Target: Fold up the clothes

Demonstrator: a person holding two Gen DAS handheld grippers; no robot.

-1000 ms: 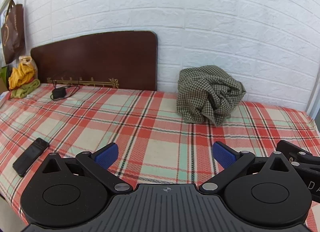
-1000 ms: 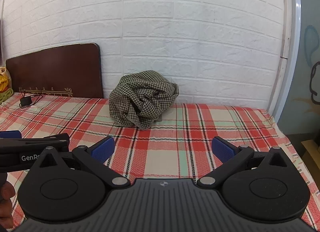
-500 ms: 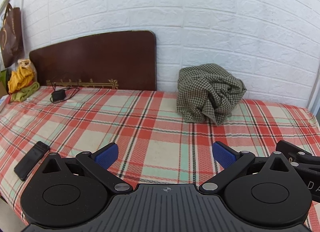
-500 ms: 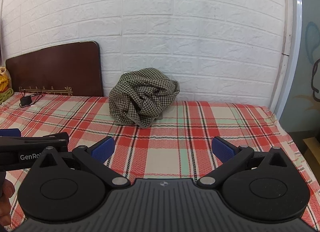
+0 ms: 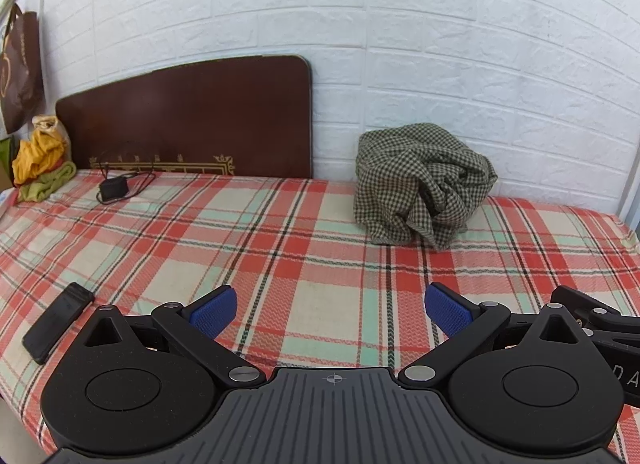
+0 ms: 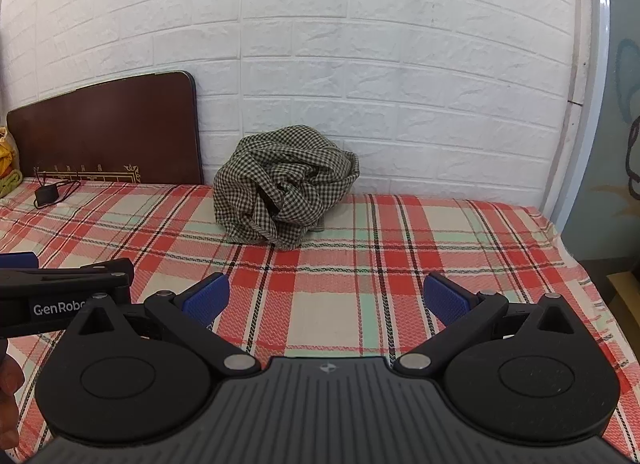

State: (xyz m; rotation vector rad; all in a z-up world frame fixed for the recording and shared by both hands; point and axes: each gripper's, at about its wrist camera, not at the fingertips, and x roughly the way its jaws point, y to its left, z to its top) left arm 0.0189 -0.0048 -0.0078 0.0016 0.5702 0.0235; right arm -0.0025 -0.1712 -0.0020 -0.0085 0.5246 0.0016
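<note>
One checked garment, green-and-cream gingham, sits crumpled in a single heap at the far edge of the bed, pressed against the white brick wall and just to the right of the dark brown headboard. In the right wrist view the same heap lies ahead and slightly left of centre, unfolded, with deep creases and one loose corner drooping onto the cover. Nothing touches it.

The bed is spread with one plaid sheet in red, mint and cream. Two grippers hover over its near edge, well apart from the garment. The left gripper has its two blue pads spread wide with only bare sheet between them. The right gripper stands the same way, its two blue pads splayed and empty. Each gripper shows at the edge of the other's view, side by side at about the same height.

Three small things lie on the left part of the sheet: one black phone near the front edge, one black charger with its cord close to the headboard, and one pile of yellow and green cloth at the far left corner. One brown bag hangs on the wall above that pile. Part of a person's hand shows at the left margin of the right wrist view.
</note>
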